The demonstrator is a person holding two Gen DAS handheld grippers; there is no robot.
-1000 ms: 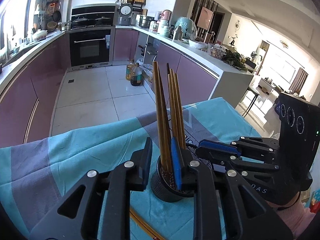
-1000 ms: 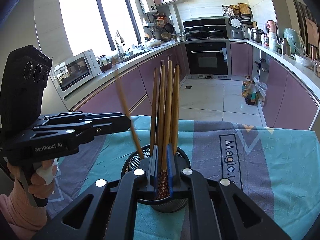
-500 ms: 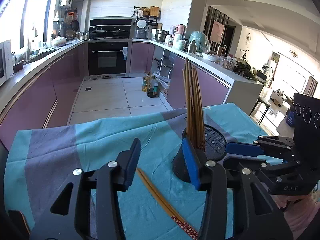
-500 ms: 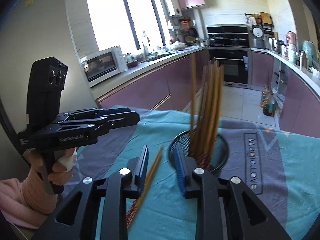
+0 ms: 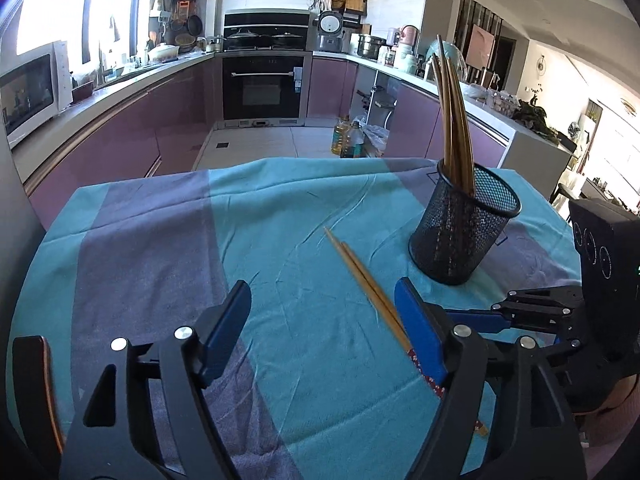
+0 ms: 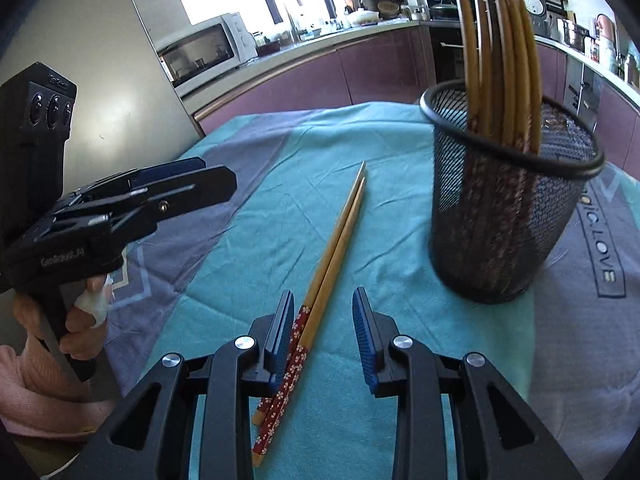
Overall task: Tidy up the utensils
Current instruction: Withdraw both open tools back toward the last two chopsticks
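A black mesh cup [image 5: 464,224] [image 6: 508,208] stands upright on the teal and grey tablecloth [image 5: 168,240] and holds several wooden chopsticks [image 6: 500,52]. Two chopsticks [image 6: 328,268] with red flowered ends lie side by side on the cloth left of the cup; they also show in the left wrist view [image 5: 368,284]. My right gripper [image 6: 322,332] is open and empty, its fingers on either side of the red ends, low over the cloth. My left gripper [image 5: 322,328] is wide open and empty above the cloth, left of the pair.
The table's far edge [image 5: 280,164] drops to the kitchen floor. Purple cabinets, an oven [image 5: 262,84] and a microwave [image 6: 208,52] are beyond. Oil bottles [image 5: 348,136] stand on the floor.
Both grippers pulled back from the cup and opened wider. The right gripper dropped low and now straddles the red ends of the two loose chopsticks. The cup stands farther away.
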